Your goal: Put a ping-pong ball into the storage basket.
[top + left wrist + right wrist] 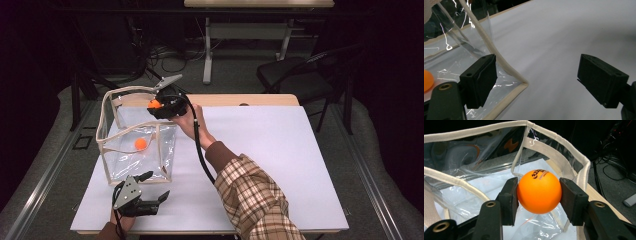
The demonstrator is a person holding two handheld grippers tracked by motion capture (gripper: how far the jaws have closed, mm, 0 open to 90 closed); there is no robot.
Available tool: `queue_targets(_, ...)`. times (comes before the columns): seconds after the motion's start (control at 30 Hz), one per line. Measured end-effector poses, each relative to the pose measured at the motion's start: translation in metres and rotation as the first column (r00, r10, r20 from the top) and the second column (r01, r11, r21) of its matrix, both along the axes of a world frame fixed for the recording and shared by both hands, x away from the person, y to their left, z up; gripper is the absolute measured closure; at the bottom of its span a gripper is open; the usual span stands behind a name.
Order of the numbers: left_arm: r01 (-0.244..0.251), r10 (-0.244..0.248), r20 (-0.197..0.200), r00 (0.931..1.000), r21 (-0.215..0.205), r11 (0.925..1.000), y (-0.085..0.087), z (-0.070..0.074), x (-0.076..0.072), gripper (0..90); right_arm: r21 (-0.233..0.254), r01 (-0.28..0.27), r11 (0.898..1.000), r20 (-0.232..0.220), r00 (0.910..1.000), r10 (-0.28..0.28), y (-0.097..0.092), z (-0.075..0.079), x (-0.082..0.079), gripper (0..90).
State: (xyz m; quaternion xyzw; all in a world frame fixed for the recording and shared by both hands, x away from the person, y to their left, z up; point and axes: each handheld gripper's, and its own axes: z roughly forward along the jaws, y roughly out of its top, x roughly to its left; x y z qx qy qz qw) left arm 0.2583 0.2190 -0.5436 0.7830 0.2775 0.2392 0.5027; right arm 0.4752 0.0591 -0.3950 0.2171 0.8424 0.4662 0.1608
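A dark chair (295, 75) and desk legs (207, 50) stand on grey floor (235, 65).

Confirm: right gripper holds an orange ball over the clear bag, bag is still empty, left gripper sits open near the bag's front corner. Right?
Not quite. The clear bag isn't empty: the high view shows an orange ball already lying inside it. The rest holds: the right gripper clamps a second orange ball above the bag, and the left gripper sits open by the front corner.

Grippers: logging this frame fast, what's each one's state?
Left gripper: open, holding nothing.
Right gripper: shut on the orange ball above the clear bag.
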Motion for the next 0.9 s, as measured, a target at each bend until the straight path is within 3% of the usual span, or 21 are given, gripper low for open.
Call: queue_targets(0.9,0.000,0.000,0.001,1.0000,-0.002,1.0000,0.001,0.000,0.000,15.9,-0.066,-0.013,0.998,-0.046,0.9989,0.010,0.020,-0.012,0.005,50.2)
